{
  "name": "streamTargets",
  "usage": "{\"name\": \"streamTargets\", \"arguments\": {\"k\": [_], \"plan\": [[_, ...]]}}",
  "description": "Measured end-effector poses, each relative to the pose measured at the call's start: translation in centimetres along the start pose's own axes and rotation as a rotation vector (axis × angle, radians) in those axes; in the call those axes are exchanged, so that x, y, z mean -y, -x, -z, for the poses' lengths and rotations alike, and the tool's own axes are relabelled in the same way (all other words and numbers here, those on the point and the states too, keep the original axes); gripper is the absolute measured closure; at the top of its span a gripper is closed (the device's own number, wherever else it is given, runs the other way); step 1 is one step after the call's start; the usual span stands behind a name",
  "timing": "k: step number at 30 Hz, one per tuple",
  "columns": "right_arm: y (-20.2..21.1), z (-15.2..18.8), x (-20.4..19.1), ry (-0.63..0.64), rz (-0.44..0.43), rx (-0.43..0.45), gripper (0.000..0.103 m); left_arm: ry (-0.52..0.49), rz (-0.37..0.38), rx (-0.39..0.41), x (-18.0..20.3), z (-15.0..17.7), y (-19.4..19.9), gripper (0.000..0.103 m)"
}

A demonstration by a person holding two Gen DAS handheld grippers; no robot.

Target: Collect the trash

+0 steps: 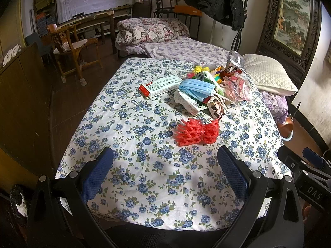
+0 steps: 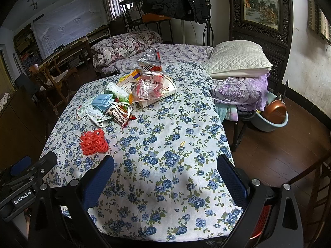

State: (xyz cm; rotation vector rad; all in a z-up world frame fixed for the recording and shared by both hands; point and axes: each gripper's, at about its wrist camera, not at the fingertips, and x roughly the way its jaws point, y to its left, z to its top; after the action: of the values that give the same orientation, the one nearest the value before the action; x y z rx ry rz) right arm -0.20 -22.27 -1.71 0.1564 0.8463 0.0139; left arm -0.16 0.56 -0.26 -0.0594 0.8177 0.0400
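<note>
Left wrist view: left gripper [image 1: 165, 171] and right gripper [image 2: 165, 177] hover with jaws spread and empty at the near bed edge; trash pile [image 1: 209, 86] sits far-right, red netting [image 1: 196, 132] nearest, likely first pick.

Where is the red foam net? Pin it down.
The red foam net lies alone on the floral bedspread, nearer the grippers than the trash pile, left of centre in the right wrist view.
</note>
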Motion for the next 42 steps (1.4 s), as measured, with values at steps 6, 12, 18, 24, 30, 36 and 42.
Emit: {"name": "streamTargets", "arguments": {"k": [6, 12, 18, 24, 30, 36, 42], "plan": [[0.0, 0.1, 0.4, -0.018, 0.002, -0.003, 0.006, 0.021, 0.023, 0.007, -0.8, 0.2, -0.1, 0.007], [-0.3, 0.1, 0.8, -0.053, -0.016, -0.017, 0.006, -0.041, 0.011, -0.066, 0.1, -0.1, -3.0, 0.007], [-0.4, 0.1, 0.5, -0.044, -0.014, -0.018, 0.006, -0.072, 0.055, -0.207, 3.1, -1.5, -7.6, 0.007], [-0.6, 0.1, 0.8, -0.063, -0.027, -0.031, 0.006, -0.073, -0.005, -0.217, 4.3, -2.8, -10.7, 0.007], [-0.4, 0.1, 0.6, -0.056, -0.03, -0.03, 0.006, -0.04, 0.074, -0.254, 4.1, -2.8, -12.1, 0.049], [-3.1, -3.3, 0.4, -0.005, -0.051, -0.073, 0.006, -0.019, 0.115, -0.184, 3.4, -3.4, -10.4, 0.064], [-7.8, -9.5, -0.7, 0.052, -0.025, -0.065, 0.006, 0.016, 0.149, -0.178, 2.7, -3.3, -9.7, 0.067]]}}
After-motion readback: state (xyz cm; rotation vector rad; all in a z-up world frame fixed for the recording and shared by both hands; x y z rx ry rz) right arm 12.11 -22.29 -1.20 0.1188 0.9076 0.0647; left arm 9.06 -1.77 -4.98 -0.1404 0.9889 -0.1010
